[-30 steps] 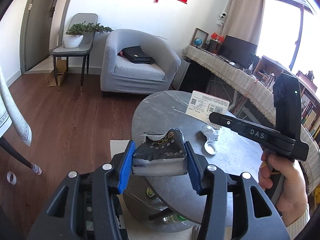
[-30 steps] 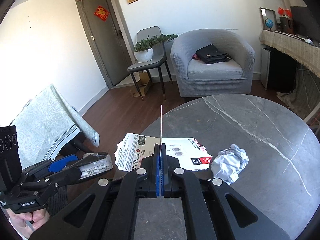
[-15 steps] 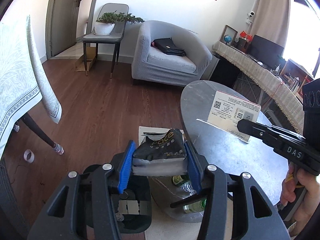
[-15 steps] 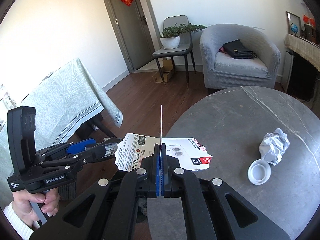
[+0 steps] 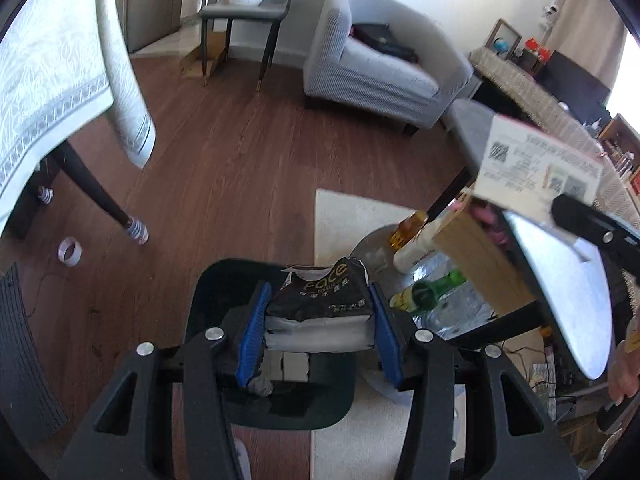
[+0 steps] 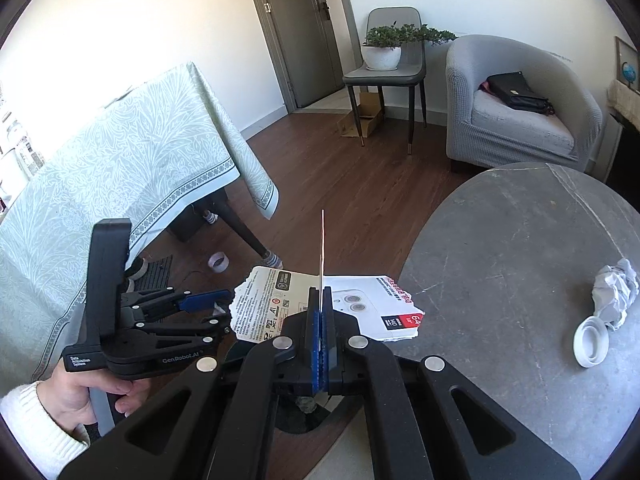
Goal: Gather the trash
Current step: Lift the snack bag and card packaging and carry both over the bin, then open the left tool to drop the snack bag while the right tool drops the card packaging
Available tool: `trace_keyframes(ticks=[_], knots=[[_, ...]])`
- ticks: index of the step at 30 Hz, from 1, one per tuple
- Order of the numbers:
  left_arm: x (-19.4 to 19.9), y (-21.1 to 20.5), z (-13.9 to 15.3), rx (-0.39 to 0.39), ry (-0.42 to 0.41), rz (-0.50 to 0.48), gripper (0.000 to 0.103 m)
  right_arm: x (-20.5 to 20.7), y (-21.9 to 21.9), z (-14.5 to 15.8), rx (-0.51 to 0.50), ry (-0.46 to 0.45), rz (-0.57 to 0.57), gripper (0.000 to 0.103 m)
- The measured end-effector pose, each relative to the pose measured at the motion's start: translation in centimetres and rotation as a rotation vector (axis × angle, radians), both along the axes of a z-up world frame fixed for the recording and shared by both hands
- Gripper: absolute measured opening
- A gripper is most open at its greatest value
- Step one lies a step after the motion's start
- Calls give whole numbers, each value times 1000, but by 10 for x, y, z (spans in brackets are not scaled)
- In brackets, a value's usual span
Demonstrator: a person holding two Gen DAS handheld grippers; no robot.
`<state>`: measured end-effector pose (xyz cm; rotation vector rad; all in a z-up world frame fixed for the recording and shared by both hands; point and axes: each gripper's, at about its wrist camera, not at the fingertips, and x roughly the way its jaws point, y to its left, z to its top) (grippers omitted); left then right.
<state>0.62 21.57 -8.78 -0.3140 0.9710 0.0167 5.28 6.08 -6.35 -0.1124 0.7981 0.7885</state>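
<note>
- The tissue pack [image 5: 320,300], black wrapper with "Face" printed on it and a white lower half, is clamped crosswise between the blue pads [image 5: 252,332] of the left tongs [image 5: 318,320], which are partly spread to its width.
- Directly beneath that pack, on the wooden floor, sits a dark bin [image 5: 216,292]; its open mouth shows behind and under the pack, with some pale scraps inside.
- The torn card packaging [image 6: 332,304], white with small print, a phone-camera picture and a red label, is pinched on edge in the right tongs [image 6: 321,344], whose blue pads are pressed fully together on a thin upright flap.
- In the left wrist view the same packaging [image 5: 536,168] shows its printed back with QR codes, held out past the edge of the counter [image 5: 560,280], well above the bin.
- From the right wrist view, the left tongs [image 6: 208,308] hang low on the left, gripped by a hand [image 6: 80,392] in a white sleeve.
- On the round grey marble counter [image 6: 500,260], a crumpled paper ball [image 6: 614,292] lies touching a white plastic lid [image 6: 591,340] near the right edge.
- Under the counter, a lower shelf carries bottles, among them a green one [image 5: 436,286], and a wooden box [image 5: 480,260].
- Farther out: a cloth-covered table [image 6: 120,168], a roll of tape [image 6: 218,261] on the floor, a grey armchair [image 6: 520,120] with a black bag [image 6: 516,90], and a chair bearing a potted plant [image 6: 384,46].
</note>
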Motion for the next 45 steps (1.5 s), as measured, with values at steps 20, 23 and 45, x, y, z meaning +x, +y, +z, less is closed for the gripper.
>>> trace_keyframes(ticks=[20, 23, 45], knots=[[-8, 36, -70, -6, 196, -20, 53, 3, 71, -45, -123, 62, 67, 0], [-8, 40, -79, -11, 221, -14, 52, 4, 82, -56, -153, 75, 73, 0], [-25, 68, -40, -36, 100, 40, 61, 6, 138, -131, -353, 169, 106, 0]])
